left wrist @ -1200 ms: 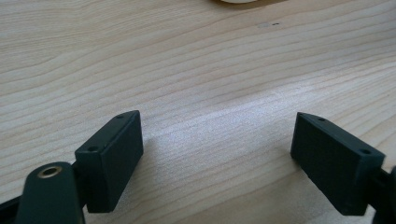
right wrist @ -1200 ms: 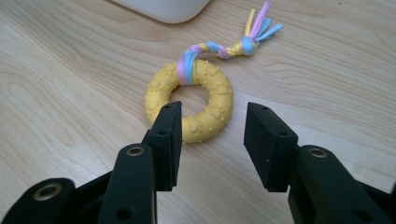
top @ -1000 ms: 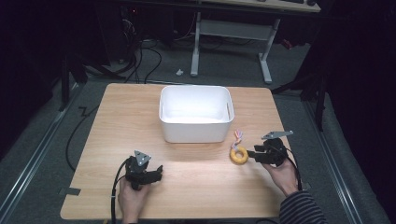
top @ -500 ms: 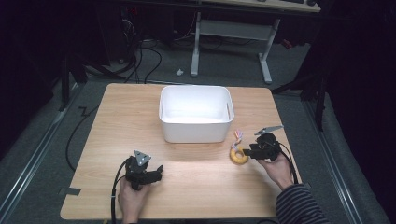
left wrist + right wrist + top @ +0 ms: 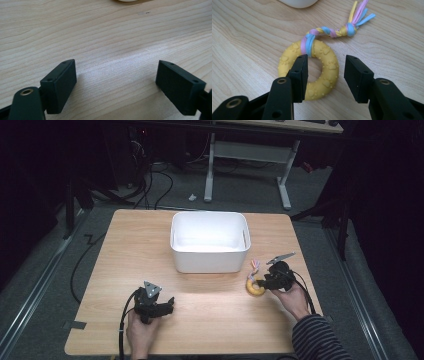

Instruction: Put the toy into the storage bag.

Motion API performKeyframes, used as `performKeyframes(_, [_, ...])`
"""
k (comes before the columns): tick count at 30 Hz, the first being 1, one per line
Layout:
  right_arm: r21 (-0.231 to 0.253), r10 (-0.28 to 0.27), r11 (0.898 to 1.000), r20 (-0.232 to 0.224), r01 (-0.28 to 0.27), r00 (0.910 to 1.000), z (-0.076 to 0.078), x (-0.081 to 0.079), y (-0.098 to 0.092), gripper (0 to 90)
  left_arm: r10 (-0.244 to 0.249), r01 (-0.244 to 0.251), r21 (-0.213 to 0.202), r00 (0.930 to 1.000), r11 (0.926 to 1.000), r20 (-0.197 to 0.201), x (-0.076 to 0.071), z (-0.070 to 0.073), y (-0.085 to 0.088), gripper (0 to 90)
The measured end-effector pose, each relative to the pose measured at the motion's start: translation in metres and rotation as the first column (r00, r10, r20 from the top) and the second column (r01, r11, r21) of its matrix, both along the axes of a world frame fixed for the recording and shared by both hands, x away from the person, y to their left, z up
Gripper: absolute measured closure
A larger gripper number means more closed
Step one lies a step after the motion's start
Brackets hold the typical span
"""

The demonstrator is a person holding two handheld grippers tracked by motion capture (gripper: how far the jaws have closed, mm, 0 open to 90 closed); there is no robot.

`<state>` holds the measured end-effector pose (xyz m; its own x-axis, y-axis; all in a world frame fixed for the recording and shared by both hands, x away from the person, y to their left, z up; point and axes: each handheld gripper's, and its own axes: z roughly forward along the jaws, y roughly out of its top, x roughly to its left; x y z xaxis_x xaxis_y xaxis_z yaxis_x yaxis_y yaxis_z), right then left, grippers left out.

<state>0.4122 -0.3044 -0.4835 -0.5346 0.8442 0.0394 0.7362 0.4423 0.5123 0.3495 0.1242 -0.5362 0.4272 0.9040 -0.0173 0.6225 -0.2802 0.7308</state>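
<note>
Right gripper (image 5: 325, 72) of mine hangs over the yellow ring toy (image 5: 312, 72), jaws spread either side of its near rim and not pinching yet. That toy lies on the table just beside the white bin (image 5: 210, 241), outside it, so I judge the grasp, lift and drop remain. Left gripper (image 5: 116, 82) rests spread wide on bare wood, well apart from the bin.

The wooden bench (image 5: 210, 320) stands on a grey floor (image 5: 45, 270) in a dark room, with a white-legged desk (image 5: 280, 150) and black cables (image 5: 150, 180) behind it.

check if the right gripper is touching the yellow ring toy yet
Cannot tell. In the right gripper view the right gripper straddles one side of the yellow ring toy, hiding any contact.
</note>
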Motion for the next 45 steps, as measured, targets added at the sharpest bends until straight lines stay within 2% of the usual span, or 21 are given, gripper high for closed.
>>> performKeyframes(7, [-0.018,-0.004,1.000,-0.018,0.004,0.9998,-0.006,0.004,0.002,54.5,0.000,0.000,0.000,1.0000,1.0000,0.000,0.000,0.000,0.000,17.2])
performKeyframes(20, [-0.031,-0.011,0.999,-0.025,0.010,0.9996,-0.012,0.009,0.003,55.5,0.000,0.000,0.000,1.0000,1.0000,0.000,0.000,0.000,0.000,17.2])
performKeyframes(29, [-0.048,-0.001,0.999,-0.044,-0.001,0.9990,-0.017,0.010,0.005,61.1,0.000,0.000,0.000,1.0000,1.0000,0.000,0.000,0.000,0.000,17.2])
performKeyframes(36, [-0.062,0.020,0.998,-0.030,-0.021,0.9994,-0.017,0.009,0.007,64.9,0.000,0.000,0.000,1.0000,1.0000,0.000,0.000,0.000,0.000,17.2])
performKeyframes(45, [-0.036,0.022,0.999,-0.042,-0.023,0.9989,-0.017,0.008,0.004,65.9,0.000,0.000,0.001,1.0000,1.0000,0.000,0.000,0.000,0.000,17.2])
